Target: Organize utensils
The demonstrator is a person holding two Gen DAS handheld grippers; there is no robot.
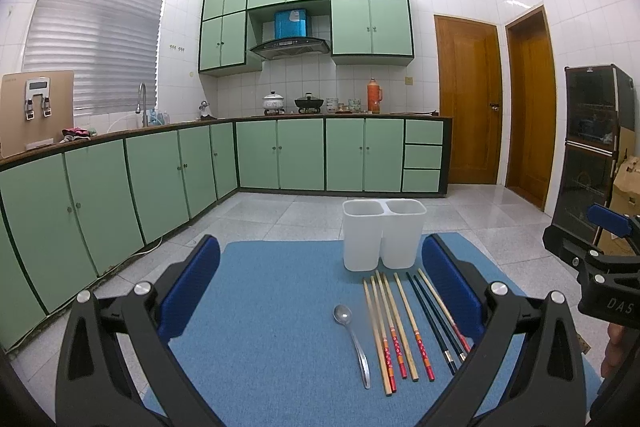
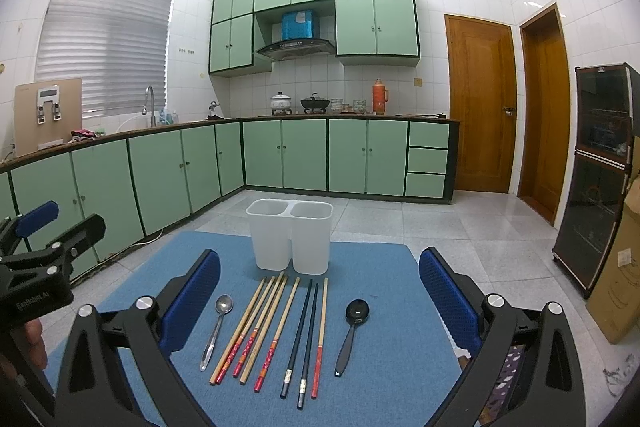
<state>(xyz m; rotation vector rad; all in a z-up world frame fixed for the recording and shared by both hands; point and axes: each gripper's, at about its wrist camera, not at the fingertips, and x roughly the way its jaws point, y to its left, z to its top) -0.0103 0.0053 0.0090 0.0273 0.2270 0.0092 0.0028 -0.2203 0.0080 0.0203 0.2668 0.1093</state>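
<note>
Starting from the mat (image 2: 360, 387), I judge nothing is sorted yet: the 2-cell holder (image 2: 290, 239) at its far edge looks empty, and just before it lie the chopsticks (image 2: 276, 327), flanked by a steel spoon (image 2: 216, 327) and a black spoon (image 2: 352, 327). I'd pinch each piece near its middle, lift it level, then tip it upright over 1 cell. My right gripper (image 2: 320, 299) and left gripper (image 1: 320, 287) both hover spread wide, holding and touching nothing.
</note>
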